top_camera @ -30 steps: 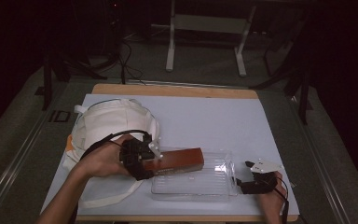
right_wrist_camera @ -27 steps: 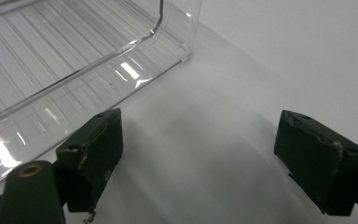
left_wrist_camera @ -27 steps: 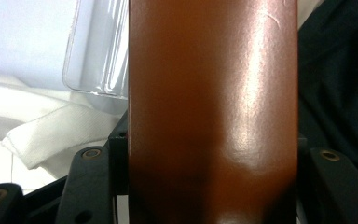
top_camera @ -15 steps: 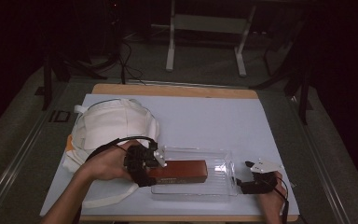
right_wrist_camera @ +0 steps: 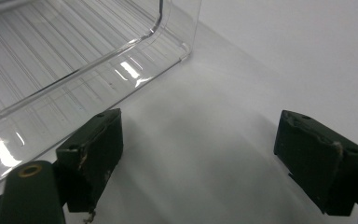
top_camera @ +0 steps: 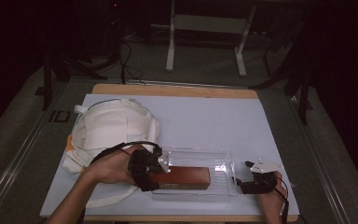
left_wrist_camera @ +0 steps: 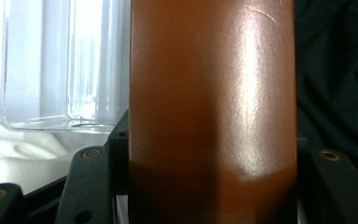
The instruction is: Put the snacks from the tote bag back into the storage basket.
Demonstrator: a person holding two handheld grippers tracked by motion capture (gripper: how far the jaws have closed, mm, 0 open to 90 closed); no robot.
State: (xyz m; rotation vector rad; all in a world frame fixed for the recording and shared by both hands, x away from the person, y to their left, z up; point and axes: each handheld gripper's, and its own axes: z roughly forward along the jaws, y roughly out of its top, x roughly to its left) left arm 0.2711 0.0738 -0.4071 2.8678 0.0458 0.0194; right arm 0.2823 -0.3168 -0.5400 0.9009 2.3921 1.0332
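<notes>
Your room is dim beyond the lit surface (top_camera: 205, 116); glare streaks the blurred brown box (left_wrist_camera: 212, 107) between your jaws.

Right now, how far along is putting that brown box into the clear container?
Nearly there. The brown box is out of the white cloth bag and lies inside the clear plastic container. In hand: the left gripper is clamped on the box's end. The right gripper waits open beside the container's end. Left to do: let go and withdraw.

Both tongs are black: the left tongs (top_camera: 150, 170) trail a black cable, the right tongs (top_camera: 248, 182) carry a grey three-cornered plate; brass-coloured screws show.
</notes>
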